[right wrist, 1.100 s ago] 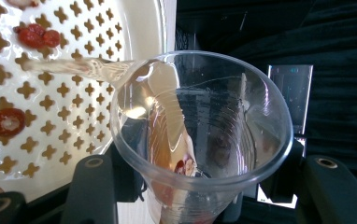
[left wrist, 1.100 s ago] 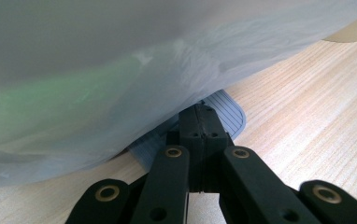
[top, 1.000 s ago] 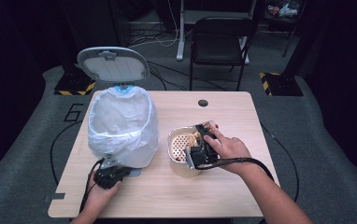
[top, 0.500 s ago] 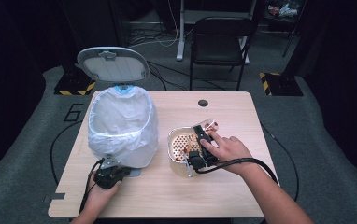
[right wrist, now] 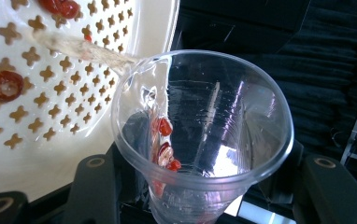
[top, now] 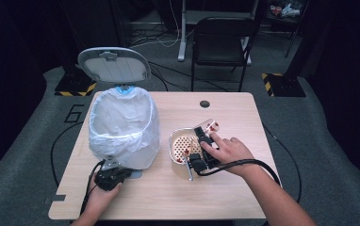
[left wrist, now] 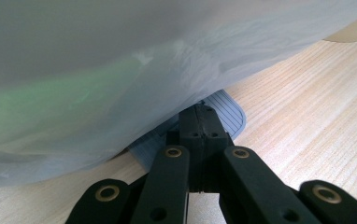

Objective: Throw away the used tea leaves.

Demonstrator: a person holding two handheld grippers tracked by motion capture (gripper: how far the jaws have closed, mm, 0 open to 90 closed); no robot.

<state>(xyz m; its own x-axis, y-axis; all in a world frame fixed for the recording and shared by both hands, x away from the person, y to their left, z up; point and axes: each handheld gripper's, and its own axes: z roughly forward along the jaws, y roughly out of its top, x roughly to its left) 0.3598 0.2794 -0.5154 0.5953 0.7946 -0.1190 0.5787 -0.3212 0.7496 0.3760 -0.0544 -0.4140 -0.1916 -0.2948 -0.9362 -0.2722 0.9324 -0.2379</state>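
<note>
Right gripper (top: 205, 146) clamps a cup (right wrist: 200, 135) tipped over the strainer (top: 180, 146); left gripper (left wrist: 200, 126), jaws together, presses the bin (top: 124, 127) pedal (left wrist: 228, 114) near the desk's front-left corner; tip slowly so bits land inside

This looks like a lab or recording studio rather than a home: a bare wooden table (top: 168, 197) stands on grey carpet among dark curtains, loose floor cables (top: 161, 75), yellow-black hazard-striped blocks (top: 282, 82) and an empty black chair (top: 223, 44) beyond its far edge.
</note>
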